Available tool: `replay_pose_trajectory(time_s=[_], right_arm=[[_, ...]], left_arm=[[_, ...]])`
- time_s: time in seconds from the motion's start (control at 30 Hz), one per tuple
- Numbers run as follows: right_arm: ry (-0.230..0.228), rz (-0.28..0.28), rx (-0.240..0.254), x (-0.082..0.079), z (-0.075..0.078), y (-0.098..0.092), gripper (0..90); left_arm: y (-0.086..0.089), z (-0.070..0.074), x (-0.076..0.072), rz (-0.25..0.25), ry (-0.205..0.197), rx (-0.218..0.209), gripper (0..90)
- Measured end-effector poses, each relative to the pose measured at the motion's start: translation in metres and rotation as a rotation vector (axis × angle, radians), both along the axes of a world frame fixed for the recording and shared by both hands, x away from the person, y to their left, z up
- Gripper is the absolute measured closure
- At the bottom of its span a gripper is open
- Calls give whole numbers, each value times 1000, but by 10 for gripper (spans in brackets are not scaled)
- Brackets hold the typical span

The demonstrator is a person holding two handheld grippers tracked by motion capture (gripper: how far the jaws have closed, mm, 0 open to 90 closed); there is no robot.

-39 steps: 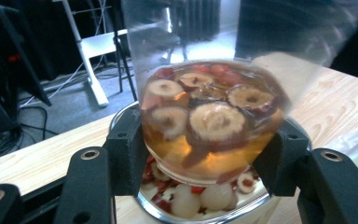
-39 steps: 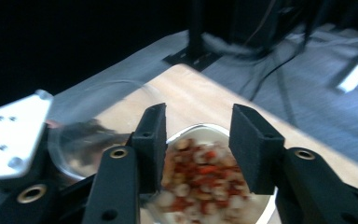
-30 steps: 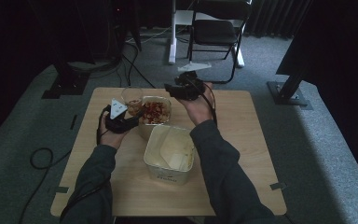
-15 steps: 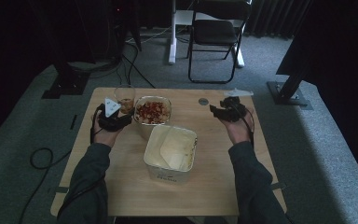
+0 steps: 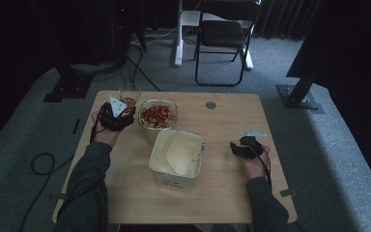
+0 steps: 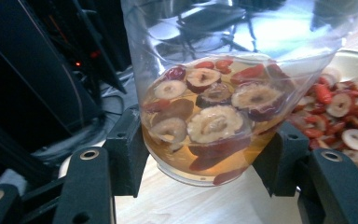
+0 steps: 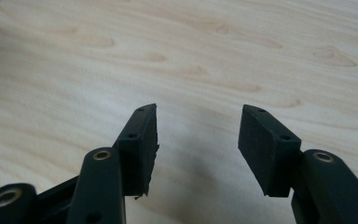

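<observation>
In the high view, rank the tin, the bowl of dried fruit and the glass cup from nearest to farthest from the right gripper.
From the right gripper:
1. Tin, mid-table, just to its left.
2. Bowl of dried fruit, behind the tin.
3. Glass cup, far left, in the left gripper.

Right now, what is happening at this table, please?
A person works at a wooden table with tongs in each hand. The left tongs grip a clear cup of amber liquid with sliced red dates, beside a bowl of dried fruit. The right tongs are open and hold nothing, low over bare wood at the table's right. An open cream container stands in the middle.
</observation>
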State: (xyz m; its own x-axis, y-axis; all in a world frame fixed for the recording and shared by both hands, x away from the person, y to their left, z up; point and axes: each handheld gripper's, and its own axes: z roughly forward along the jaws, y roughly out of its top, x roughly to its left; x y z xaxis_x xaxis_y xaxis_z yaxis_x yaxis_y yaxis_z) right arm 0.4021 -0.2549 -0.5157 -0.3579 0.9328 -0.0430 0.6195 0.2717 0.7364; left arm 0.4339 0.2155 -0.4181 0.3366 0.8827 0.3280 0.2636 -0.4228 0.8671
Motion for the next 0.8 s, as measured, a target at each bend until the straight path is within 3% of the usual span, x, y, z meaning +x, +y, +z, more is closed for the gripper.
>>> replay_pose_trajectory(time_s=[0.13,0.5,0.63,0.8], right_arm=[[-8,-5,-11,-5,-8,0,452],[33,-36,-17,-6,-26,-3,424],[26,-36,-7,-7,-27,-3,409],[11,-46,47,-9,-32,-8,359]], left_arm=[[-4,4,4,18,-7,84,426],[-17,14,17,29,-26,381,426],[-20,17,19,22,-24,444,426],[-21,18,24,32,-15,499,427]])
